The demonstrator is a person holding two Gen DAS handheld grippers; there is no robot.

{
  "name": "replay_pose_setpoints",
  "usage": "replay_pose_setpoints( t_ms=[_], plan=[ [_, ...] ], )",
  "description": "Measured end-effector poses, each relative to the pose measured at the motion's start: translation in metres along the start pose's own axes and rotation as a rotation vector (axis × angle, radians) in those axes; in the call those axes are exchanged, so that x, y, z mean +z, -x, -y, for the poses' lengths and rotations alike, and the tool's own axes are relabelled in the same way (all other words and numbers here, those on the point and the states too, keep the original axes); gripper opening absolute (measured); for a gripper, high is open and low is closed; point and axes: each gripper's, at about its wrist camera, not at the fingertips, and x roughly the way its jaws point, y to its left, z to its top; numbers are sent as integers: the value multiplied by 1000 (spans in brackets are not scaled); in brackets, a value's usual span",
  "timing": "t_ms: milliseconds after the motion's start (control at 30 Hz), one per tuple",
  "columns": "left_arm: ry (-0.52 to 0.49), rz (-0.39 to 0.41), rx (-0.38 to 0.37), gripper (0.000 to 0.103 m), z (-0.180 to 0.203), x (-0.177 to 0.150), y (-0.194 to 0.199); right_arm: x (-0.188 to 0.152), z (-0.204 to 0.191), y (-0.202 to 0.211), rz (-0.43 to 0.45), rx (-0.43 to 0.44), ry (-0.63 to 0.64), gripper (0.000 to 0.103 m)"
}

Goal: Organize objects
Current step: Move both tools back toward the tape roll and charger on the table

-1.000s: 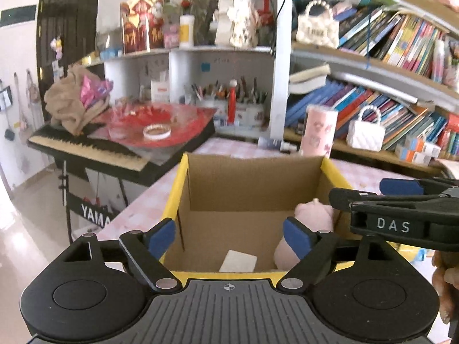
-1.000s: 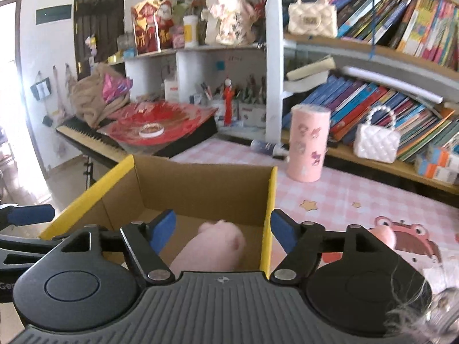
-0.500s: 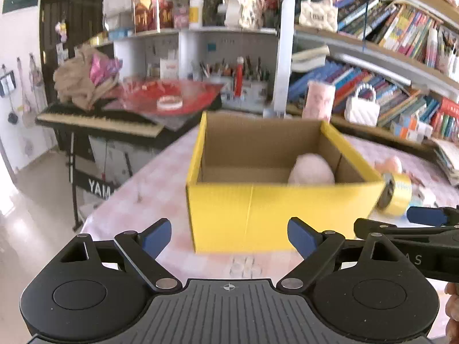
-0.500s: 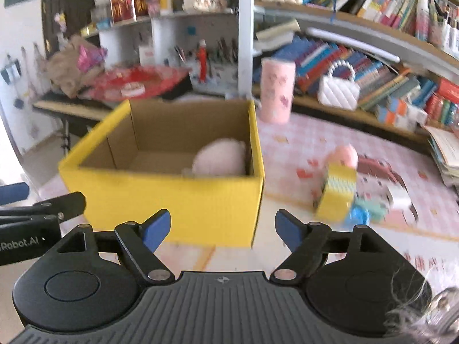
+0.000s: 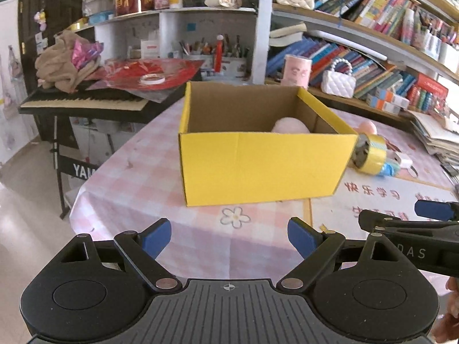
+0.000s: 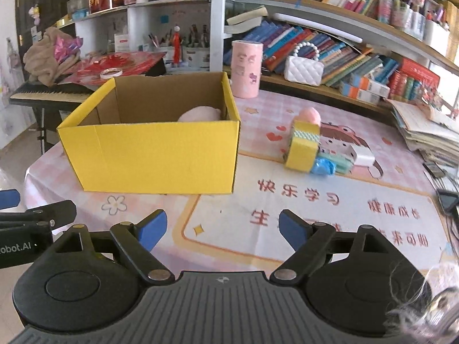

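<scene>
A yellow cardboard box [image 5: 258,166] [image 6: 155,154] stands open on the pink checked tablecloth, with a pink plush toy [image 5: 289,124] [image 6: 200,113] inside at its right rear. Right of the box lie a yellow tape roll [image 6: 302,146] [image 5: 370,152], a blue wrapped item [image 6: 322,167], a green and white toy [image 6: 358,154] and a pink ball [image 6: 309,113]. My left gripper [image 5: 229,236] is open and empty, in front of the box. My right gripper [image 6: 222,229] is open and empty, in front of the box's right corner.
A pink cylinder [image 6: 246,68] and a white quilted handbag [image 6: 304,68] stand behind the box by bookshelves. A keyboard [image 5: 83,103] with red sheets and a tape roll stands left of the table. A stack of books [image 6: 424,132] and a phone [image 6: 447,199] lie at the right.
Both grippers have pulled back from over the box toward the table's front edge. The box now shows whole, farther away, with the pink plush left inside.
</scene>
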Motion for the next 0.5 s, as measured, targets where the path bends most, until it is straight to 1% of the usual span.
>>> replay_pose_setpoints(
  t_ms=[133,267,500],
  plan=[
    [-11,2,-18,90,3,-6,4,-11,2,9,-12,-28,-20,87],
    [-29,-14,-40,90,8,-10,5,-20,5,18,-18,-63,-40,89],
    [-68,-35,-104,90,24,-16,4,-34,20,31,-27,-128,-83,89]
  ],
)
